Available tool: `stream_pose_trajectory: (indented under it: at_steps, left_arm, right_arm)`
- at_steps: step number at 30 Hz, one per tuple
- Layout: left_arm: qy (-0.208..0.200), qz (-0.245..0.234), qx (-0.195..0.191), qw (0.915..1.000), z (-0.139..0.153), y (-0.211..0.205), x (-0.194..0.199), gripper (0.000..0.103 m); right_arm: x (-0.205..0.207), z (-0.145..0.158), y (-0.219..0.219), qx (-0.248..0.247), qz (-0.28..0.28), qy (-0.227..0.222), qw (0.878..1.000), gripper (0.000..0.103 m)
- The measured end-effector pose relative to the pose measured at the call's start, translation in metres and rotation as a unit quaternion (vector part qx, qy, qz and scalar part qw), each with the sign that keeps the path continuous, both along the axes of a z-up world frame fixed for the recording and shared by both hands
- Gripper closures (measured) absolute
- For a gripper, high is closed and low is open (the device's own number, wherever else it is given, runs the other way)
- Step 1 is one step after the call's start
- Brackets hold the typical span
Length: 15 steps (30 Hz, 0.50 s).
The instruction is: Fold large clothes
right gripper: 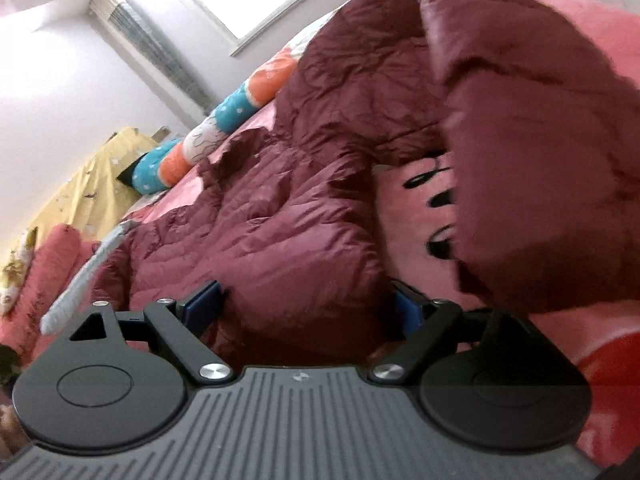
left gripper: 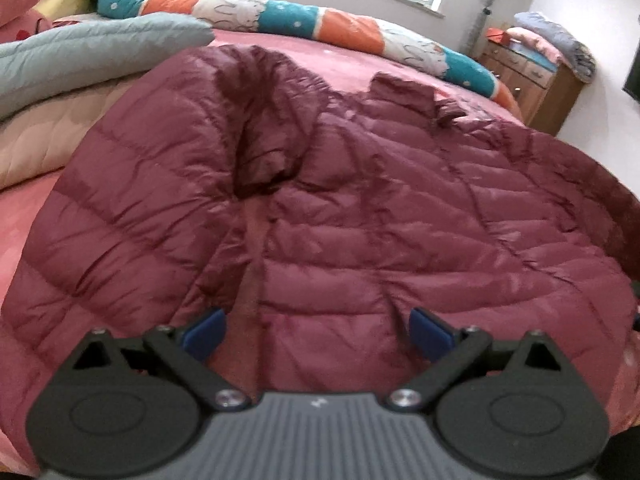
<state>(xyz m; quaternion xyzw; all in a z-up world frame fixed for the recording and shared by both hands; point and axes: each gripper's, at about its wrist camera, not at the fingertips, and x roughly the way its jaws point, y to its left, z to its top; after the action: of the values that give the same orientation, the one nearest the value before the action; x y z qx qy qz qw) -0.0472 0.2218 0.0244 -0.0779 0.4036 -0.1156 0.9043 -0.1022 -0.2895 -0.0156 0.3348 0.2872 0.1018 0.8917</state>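
A maroon quilted down jacket lies spread on the pink bed sheet, collar toward the far side and one sleeve folded across its left chest. My left gripper is open low over the jacket's near hem, blue pads wide apart and clamping nothing. In the tilted right wrist view the jacket bulges between the fingers of my open right gripper. Another part of the jacket is raised and blurred at the right, above the printed pink sheet.
A grey and pink duvet is bunched at the left of the bed. A long teal, orange and white bolster runs along the far side under a window. A wooden dresser piled with folded textiles stands at the right.
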Motion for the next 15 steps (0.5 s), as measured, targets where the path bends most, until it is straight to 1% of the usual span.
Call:
stream_pose_trajectory:
  at_steps: [2,5,7,11,13,15]
  left_arm:
    - [0.011,0.004,-0.009,0.9999,-0.006,0.006,0.002,0.005]
    - [0.037,-0.007,-0.039,0.9985,-0.015,0.011,0.003,0.005]
    - [0.043,-0.010,-0.048,0.9979,-0.018,0.010,0.001,0.005]
    - [0.057,-0.038,-0.077,0.9947,-0.017,0.003,-0.003,0.006]
    - [0.066,-0.049,-0.093,0.9922,-0.016,0.001,-0.003,0.011]
    - [0.077,-0.052,-0.119,0.9885,-0.014,0.003,-0.002,0.016]
  right_arm:
    - [0.005,0.006,0.007,0.003,0.025,-0.003,1.000,0.000]
    - [0.010,0.010,0.012,0.016,0.069,0.003,0.997,0.000]
    - [0.014,0.008,0.020,0.024,0.094,0.011,0.995,0.000]
    - [0.013,0.012,0.031,0.044,0.129,0.010,0.991,0.000]
    - [0.012,0.016,0.038,0.041,0.139,0.012,0.989,0.000]
    - [0.016,0.022,0.048,0.035,0.143,0.011,0.989,0.000]
